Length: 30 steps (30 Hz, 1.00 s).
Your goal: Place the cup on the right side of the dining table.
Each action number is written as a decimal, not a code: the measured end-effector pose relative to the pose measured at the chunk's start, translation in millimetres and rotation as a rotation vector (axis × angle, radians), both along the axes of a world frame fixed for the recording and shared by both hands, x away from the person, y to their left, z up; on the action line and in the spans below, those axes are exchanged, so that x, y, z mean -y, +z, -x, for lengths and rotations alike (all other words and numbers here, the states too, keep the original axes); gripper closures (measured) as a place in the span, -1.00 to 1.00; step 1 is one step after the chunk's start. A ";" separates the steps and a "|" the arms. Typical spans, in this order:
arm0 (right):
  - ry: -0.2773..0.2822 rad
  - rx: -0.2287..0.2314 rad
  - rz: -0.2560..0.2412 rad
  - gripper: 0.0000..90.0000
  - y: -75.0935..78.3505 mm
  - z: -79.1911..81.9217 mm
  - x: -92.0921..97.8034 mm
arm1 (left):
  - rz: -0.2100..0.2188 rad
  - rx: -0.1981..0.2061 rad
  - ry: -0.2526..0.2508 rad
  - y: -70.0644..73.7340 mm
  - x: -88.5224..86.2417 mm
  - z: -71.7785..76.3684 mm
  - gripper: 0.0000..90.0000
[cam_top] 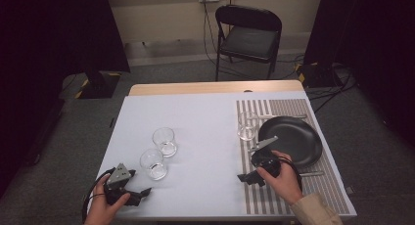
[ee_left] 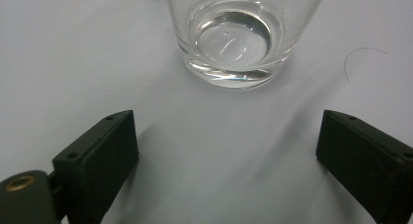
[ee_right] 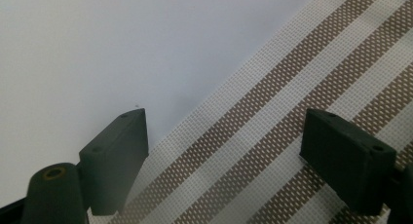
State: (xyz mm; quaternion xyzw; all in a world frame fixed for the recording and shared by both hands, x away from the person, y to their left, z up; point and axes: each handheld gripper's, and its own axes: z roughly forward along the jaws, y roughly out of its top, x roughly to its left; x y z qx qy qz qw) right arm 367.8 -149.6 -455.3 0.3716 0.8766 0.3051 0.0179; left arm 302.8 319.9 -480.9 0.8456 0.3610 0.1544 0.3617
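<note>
Approach step: left gripper, jaws apart and empty, aimed at nearer glass near left on white table; right gripper, also apart, idle over striped placemat; next, probably advancing until jaws flank glass, then closing gently.

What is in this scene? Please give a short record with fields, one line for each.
left gripper: open, jaws empty, aimed at the near glass
right gripper: open, empty, over the striped placemat edge
far glass: upright, beside the near one
third glass: upright on the placemat, left of the black plate
cutlery: beside the plate, type unclear
</note>
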 end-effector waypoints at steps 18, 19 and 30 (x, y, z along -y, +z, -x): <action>0.034 0.042 0.020 -0.63 -2.1 4.4 8.3 | -0.001 0.001 0.000 0.0 -0.1 0.0 -0.83; 0.039 0.047 0.021 -0.63 -2.4 4.7 8.5 | -0.002 0.001 0.000 0.1 0.0 0.0 -0.83; 0.120 0.143 0.018 -0.63 -8.7 12.3 13.8 | -0.001 0.002 0.000 0.0 0.0 0.0 -0.83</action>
